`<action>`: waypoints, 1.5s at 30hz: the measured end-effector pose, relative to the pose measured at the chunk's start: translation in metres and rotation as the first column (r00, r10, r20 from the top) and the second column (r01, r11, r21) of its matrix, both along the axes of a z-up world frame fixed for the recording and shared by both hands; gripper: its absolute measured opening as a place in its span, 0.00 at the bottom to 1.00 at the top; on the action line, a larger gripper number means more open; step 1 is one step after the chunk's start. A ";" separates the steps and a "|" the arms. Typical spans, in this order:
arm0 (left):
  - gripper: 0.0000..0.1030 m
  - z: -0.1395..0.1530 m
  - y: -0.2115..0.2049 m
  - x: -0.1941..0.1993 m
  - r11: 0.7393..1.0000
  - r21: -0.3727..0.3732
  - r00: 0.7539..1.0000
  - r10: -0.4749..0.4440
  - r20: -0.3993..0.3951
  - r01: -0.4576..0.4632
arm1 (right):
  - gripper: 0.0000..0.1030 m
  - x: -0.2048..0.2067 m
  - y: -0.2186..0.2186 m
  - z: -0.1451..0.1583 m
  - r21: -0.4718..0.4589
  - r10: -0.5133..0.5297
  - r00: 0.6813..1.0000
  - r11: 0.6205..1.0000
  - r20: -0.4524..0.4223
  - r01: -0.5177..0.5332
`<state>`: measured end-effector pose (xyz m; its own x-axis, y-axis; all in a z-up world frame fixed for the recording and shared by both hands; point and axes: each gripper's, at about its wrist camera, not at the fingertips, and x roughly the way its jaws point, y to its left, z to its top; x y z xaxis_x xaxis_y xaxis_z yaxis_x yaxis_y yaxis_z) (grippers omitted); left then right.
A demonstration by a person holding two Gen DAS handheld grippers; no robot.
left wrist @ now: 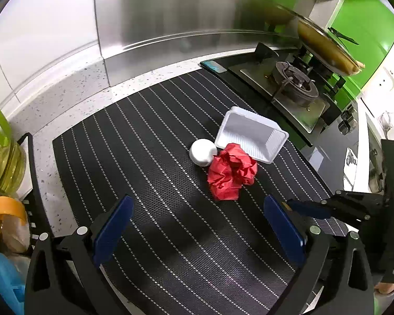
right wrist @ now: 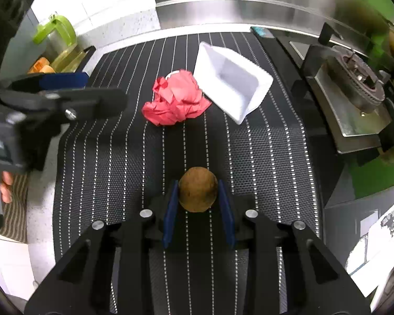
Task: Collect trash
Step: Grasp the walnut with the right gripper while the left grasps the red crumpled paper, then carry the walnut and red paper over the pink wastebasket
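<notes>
Right wrist: right gripper (right wrist: 198,193) clamped on brown ball (right wrist: 197,193) above mat (right wrist: 275,157); round, could slip out. Left gripper (left wrist: 197,225) spread wide, empty, short of red paper (left wrist: 231,174) touching tray (left wrist: 252,137) and white cup (left wrist: 202,152); careless grab could knock either.

Left gripper (left wrist: 197,225) wide, right gripper (right wrist: 198,199) clamped.

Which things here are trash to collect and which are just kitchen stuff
Trash: brown ball held in right gripper; red paper; white tray; white cup.
Just there: stove; pan; oil jug; mat.
</notes>
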<state>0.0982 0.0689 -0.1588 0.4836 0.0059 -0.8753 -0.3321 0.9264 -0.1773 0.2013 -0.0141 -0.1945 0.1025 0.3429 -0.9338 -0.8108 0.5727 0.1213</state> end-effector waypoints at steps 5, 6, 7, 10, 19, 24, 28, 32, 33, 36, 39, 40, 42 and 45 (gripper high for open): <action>0.93 0.001 -0.008 0.010 1.000 0.007 1.000 -0.020 -0.006 0.020 | 0.30 0.007 -0.012 0.017 0.000 -0.035 0.999 0.999 -0.009 0.035; 0.93 0.000 -0.010 0.014 1.000 0.008 1.000 -0.024 -0.009 0.024 | 0.30 0.009 -0.016 0.021 0.000 -0.043 0.999 0.999 -0.012 0.043; 0.93 -0.001 -0.012 0.017 1.000 0.010 0.999 -0.030 -0.011 0.030 | 0.30 0.011 -0.019 0.022 0.000 -0.049 0.999 0.999 -0.012 0.049; 0.93 -0.007 -0.016 0.030 0.999 0.011 0.999 -0.043 -0.024 0.043 | 0.30 0.018 -0.028 0.028 0.003 -0.065 0.998 0.998 -0.008 0.065; 0.70 -0.029 -0.019 0.050 0.999 0.002 0.997 -0.043 -0.070 0.043 | 0.30 0.032 -0.049 0.029 0.017 -0.100 0.995 0.995 -0.007 0.100; 0.34 -0.036 -0.019 0.049 0.999 -0.004 0.995 -0.039 -0.091 0.038 | 0.30 0.034 -0.053 0.029 0.032 -0.112 0.994 0.993 -0.013 0.112; 0.32 -0.030 -0.020 0.042 0.999 0.000 0.996 -0.040 -0.082 0.040 | 0.30 0.032 -0.055 0.034 0.043 -0.121 0.993 0.992 -0.003 0.121; 0.31 -0.015 -0.024 0.030 0.998 0.007 0.997 -0.054 -0.059 0.055 | 0.30 0.027 -0.058 0.044 0.050 -0.130 0.991 0.990 0.011 0.130; 0.31 -0.009 -0.027 0.027 0.998 0.010 0.997 -0.063 -0.052 0.063 | 0.30 0.025 -0.059 0.047 0.053 -0.134 0.991 0.990 0.016 0.133; 0.31 0.008 -0.037 0.019 0.995 0.016 0.995 -0.097 -0.033 0.098 | 0.30 0.018 -0.067 0.063 0.069 -0.163 0.986 0.985 0.033 0.161; 0.31 0.029 -0.052 0.008 0.988 0.021 0.988 -0.155 -0.016 0.155 | 0.30 0.010 -0.080 0.081 0.089 -0.208 0.977 0.975 0.051 0.203; 0.31 0.035 -0.058 0.005 0.984 0.020 0.984 -0.177 -0.011 0.178 | 0.30 0.007 -0.086 0.087 0.096 -0.228 0.972 0.970 0.055 0.222; 0.31 0.048 -0.070 -0.001 0.974 0.022 0.974 -0.227 0.002 0.227 | 0.30 -0.004 -0.102 0.103 0.109 -0.282 0.957 0.956 0.068 0.274; 0.31 0.067 -0.093 -0.008 0.950 0.021 0.949 -0.313 0.027 0.312 | 0.30 -0.020 -0.128 0.121 0.120 -0.356 0.930 0.931 0.090 0.344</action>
<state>0.0903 -0.0237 -0.0923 0.4887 -0.1358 -0.8618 -0.0205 0.9857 -0.1670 0.1808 -0.1422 -0.0739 0.3316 0.3581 -0.8728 -0.5725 0.8117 0.1155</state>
